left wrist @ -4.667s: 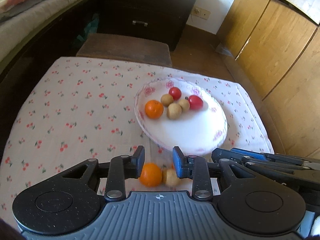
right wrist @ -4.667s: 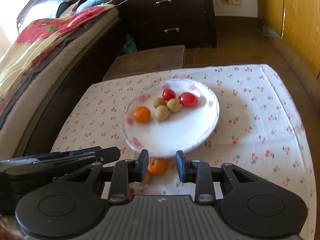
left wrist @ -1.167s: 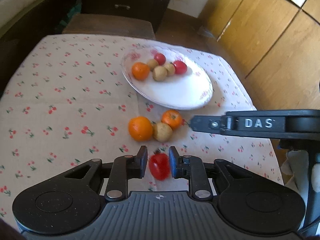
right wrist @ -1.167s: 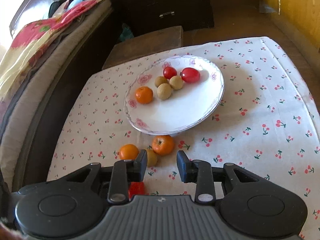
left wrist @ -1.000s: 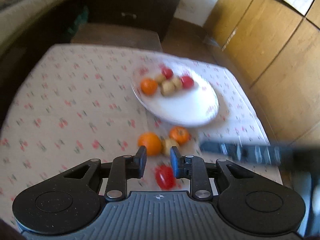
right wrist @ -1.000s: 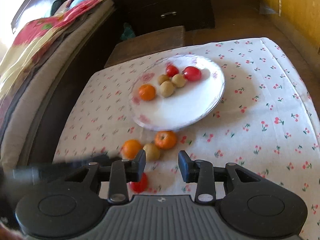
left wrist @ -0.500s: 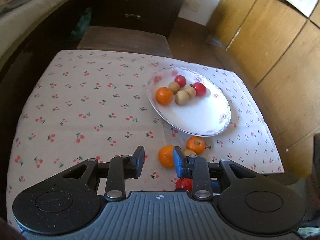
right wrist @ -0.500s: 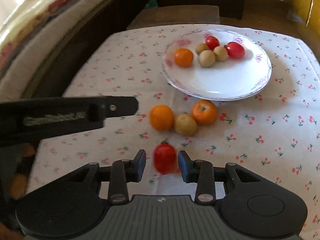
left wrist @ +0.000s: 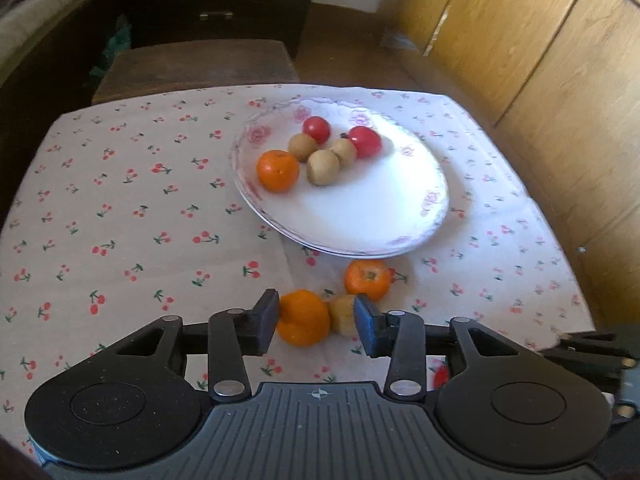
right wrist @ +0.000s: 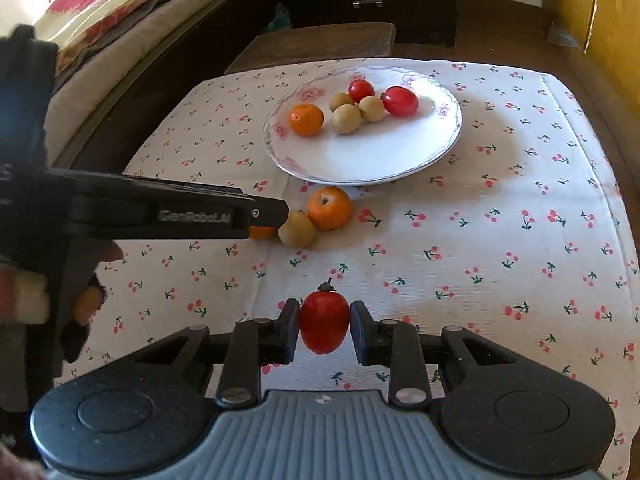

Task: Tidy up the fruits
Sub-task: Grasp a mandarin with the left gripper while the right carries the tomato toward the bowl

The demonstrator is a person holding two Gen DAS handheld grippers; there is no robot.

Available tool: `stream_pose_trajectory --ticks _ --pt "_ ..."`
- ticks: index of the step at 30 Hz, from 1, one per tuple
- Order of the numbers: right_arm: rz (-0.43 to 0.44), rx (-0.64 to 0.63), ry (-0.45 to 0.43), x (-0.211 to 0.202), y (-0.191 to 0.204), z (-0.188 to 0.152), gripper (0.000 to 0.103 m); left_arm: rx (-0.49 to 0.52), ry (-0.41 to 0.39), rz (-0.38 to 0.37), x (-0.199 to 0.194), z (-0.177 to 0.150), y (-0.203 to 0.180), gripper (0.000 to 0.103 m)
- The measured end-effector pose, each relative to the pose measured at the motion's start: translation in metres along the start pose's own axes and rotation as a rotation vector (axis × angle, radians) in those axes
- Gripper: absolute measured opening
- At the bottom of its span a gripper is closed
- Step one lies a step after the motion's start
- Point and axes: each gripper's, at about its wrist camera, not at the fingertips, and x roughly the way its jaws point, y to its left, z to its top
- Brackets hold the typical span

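On the cherry-print cloth (right wrist: 500, 216), the left gripper (left wrist: 316, 322) has just been spreading its jaws and now stands part open around an orange (left wrist: 304, 317), with a small brown fruit (left wrist: 344, 321) just inside its right finger; neither pad clearly presses. To its right, the right gripper (right wrist: 324, 330) has just closed and pinches a red tomato (right wrist: 324, 326). The plate (right wrist: 384, 160) beyond holds six more fruits, another orange (right wrist: 329, 207) just before its rim.
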Motion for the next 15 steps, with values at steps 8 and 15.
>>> stream_pose_trajectory --ticks 8,15 --pt "0.001 -0.007 -0.005 0.000 -0.001 0.004 0.029 -0.049 0.041 0.069 0.013 -0.005 0.012 0.044" --pt "-0.023 0.008 0.000 0.003 -0.012 0.007 0.029 -0.058 0.016 0.098 0.015 0.001 0.003 0.040"
